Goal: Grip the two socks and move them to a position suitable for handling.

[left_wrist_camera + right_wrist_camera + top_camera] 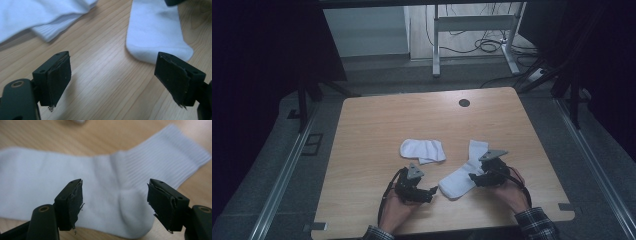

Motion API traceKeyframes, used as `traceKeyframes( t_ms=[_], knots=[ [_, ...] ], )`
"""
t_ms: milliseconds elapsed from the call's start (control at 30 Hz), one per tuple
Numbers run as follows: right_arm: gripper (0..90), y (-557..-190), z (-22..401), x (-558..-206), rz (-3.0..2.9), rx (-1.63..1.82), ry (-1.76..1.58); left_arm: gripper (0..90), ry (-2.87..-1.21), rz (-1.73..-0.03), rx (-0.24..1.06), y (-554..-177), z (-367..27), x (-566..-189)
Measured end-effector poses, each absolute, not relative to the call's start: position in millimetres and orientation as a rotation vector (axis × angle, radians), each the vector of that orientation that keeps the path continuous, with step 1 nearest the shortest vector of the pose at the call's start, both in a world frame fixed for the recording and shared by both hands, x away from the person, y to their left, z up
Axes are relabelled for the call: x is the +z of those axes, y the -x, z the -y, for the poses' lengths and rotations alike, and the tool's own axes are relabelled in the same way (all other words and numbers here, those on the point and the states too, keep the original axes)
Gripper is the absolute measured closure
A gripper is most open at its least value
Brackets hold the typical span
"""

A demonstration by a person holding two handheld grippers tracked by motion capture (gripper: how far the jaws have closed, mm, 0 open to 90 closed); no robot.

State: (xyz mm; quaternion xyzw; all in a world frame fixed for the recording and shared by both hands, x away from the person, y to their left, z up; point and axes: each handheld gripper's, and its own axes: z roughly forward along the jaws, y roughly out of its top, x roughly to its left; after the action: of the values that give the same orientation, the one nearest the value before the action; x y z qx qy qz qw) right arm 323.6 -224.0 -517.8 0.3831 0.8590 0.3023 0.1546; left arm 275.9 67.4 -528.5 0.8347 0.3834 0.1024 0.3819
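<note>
Black padded right gripper (115,202) over flat ribbed white sock (75,182).

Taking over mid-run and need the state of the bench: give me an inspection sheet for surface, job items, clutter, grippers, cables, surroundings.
Surface: wooden table, with a round dark hole near the far edge.
Job's things: flat sock, white, lying spread out; folded sock, white, lying apart from it, farther back.
Clutter: nothing seen.
Grippers: left gripper open, jaws wide over bare wood short of the flat sock's toe; right gripper open, jaws either side of the flat sock's heel, pads not pressing.
Cables: a black cable trails from each gripper; loose floor cables beyond the table.
Surroundings: metal desk frame behind, floor rails alongside, dark edges.
</note>
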Motion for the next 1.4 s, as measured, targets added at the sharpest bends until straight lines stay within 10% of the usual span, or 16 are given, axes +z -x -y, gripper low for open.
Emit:
traceKeyframes(
  t_ms=[500,867,1100,1400],
  knots=[
    [61.5,-395,265,-509,-2.331,0.904,-1.231,32.0,-2.108,-0.910,0.253,-273,-35,-529],
    [57.8,-417,263,-527,-2.322,0.847,-1.260,41.5,-2.127,-0.898,0.256,-266,-29,-539],
    [82.4,-414,265,-528,-2.345,0.939,-1.339,66.4,-2.179,-0.879,0.253,-267,-26,-539],
    [82.8,-394,269,-514,-2.347,0.964,-1.304,82.8,-2.139,-0.917,0.222,-269,-43,-531]
  ],
)
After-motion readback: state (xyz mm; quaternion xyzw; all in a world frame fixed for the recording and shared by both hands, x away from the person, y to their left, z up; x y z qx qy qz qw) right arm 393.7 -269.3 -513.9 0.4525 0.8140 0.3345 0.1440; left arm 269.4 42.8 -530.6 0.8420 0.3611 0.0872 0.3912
